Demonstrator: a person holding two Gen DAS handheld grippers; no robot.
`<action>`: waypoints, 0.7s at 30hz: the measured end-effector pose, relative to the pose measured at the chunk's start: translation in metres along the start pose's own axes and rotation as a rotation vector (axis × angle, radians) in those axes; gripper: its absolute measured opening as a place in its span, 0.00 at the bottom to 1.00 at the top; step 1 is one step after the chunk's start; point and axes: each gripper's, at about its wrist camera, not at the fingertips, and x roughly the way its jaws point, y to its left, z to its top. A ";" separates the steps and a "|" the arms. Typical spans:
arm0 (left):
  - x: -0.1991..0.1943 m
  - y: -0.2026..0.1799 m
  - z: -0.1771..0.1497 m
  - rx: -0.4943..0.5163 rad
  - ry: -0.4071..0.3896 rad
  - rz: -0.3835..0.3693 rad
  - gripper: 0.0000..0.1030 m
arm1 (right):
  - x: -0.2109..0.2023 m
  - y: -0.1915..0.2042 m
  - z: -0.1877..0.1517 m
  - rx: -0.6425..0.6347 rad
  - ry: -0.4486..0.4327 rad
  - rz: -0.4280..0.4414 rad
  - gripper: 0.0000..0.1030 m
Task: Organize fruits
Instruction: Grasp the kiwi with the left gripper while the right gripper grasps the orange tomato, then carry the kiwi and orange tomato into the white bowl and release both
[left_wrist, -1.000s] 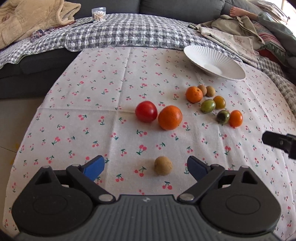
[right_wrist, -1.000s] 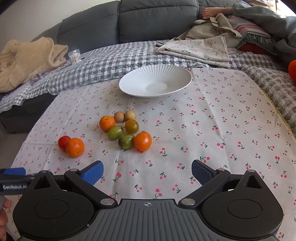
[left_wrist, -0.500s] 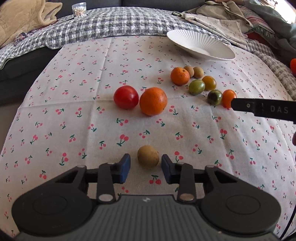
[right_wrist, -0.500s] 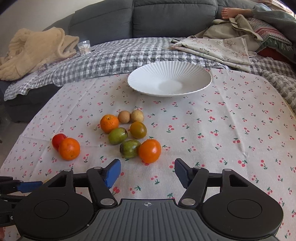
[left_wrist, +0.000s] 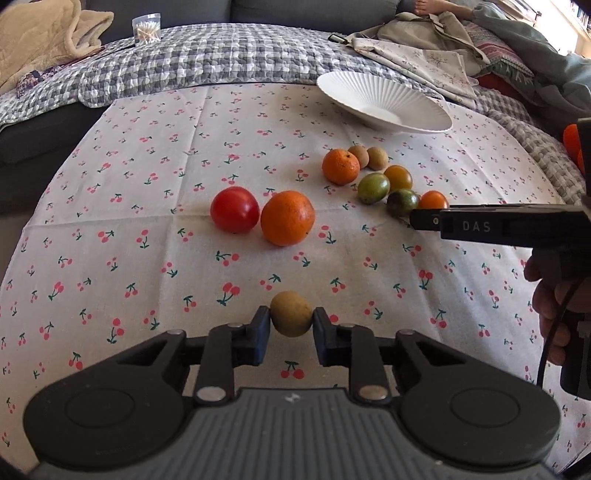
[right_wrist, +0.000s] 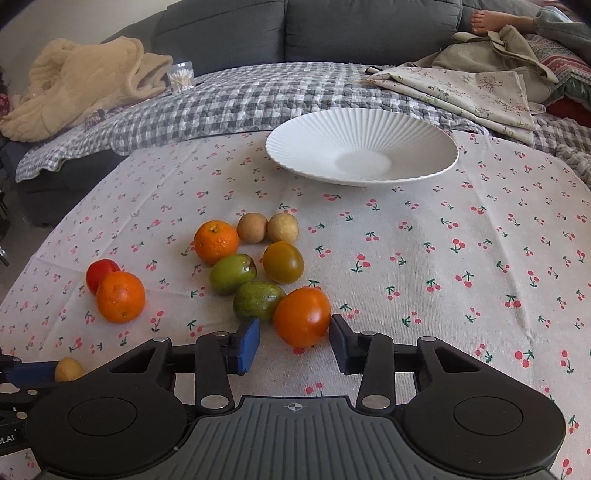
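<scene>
My left gripper (left_wrist: 290, 326) is shut on a small tan round fruit (left_wrist: 291, 313) just above the cherry-print cloth. My right gripper (right_wrist: 295, 341) is partly closed around an orange tomato (right_wrist: 302, 316); the right pad touches it, the left pad stands a little off. Next to it lie a dark green tomato (right_wrist: 257, 300), a green one (right_wrist: 232, 273), an olive one (right_wrist: 283, 262), a small orange (right_wrist: 216, 242) and two tan fruits (right_wrist: 252, 228). A red tomato (left_wrist: 235, 209) and a big orange (left_wrist: 287, 218) lie further left. The white ribbed plate (right_wrist: 362, 146) holds nothing.
The cloth (left_wrist: 147, 229) lies over a checked grey blanket (left_wrist: 221, 55) on a sofa. A beige throw (right_wrist: 81, 81), a toothpick jar (right_wrist: 181, 75), folded floral fabric (right_wrist: 472, 85) and a person's bare foot (right_wrist: 491, 18) are at the back.
My left gripper closed onto the tan fruit. My right gripper moved forward and narrowed around the orange tomato.
</scene>
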 end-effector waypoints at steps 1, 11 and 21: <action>0.000 0.000 0.000 -0.003 0.001 -0.002 0.22 | 0.001 0.001 0.001 -0.006 -0.003 0.000 0.35; -0.006 0.002 0.007 -0.015 -0.034 -0.015 0.22 | -0.004 0.003 0.005 -0.007 -0.004 -0.004 0.27; -0.012 -0.003 0.028 0.010 -0.106 -0.008 0.22 | -0.024 -0.006 0.019 0.044 -0.019 0.004 0.27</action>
